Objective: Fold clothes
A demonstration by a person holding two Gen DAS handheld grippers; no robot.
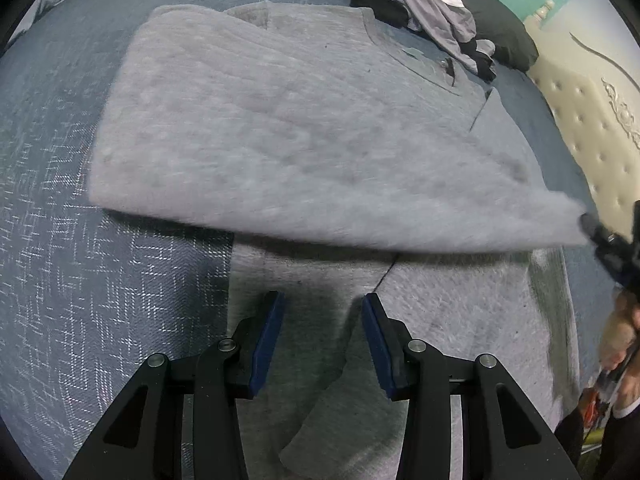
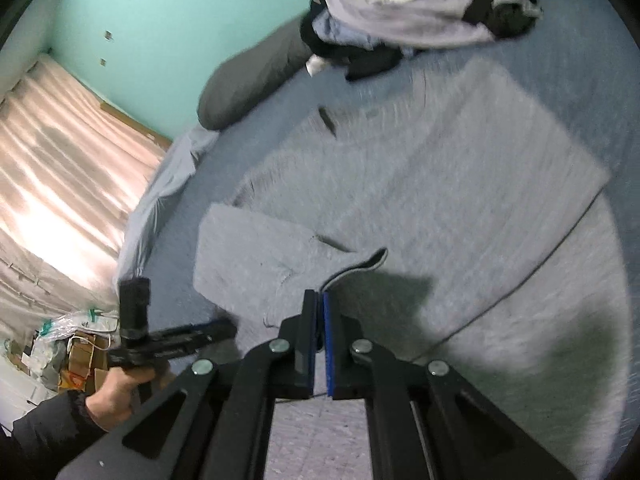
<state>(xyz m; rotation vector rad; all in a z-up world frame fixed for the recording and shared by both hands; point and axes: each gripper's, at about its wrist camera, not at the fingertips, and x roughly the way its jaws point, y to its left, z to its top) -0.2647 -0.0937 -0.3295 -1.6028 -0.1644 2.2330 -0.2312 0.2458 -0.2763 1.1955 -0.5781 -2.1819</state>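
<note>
So far, only part of the folding can be counted as done. A grey sweater [image 1: 304, 128] lies spread on the blue bedspread [image 1: 100, 280], and one broad panel of it has already been laid over the body, so that a straight folded edge is seen across the middle in the left wrist view. The right gripper [image 2: 320, 300] is closed tight, and a thin grey edge of the sweater [image 2: 356, 268], seemingly a cuff or hem, is pinched between its pads and raised off the bed. The left gripper [image 1: 324, 312] is held about half open above the lower part of the garment; nothing is caught between its pads. Whether the lifted piece is a sleeve cannot be told for certain through the blur. It may be judged that this piece has yet to be carried across and laid flat, and that a further fold is needed before the sweater is compact. A heap of clothes [image 2: 400, 12] near the pillow [image 2: 248, 84] is left untouched, so most of the task remains.
</note>
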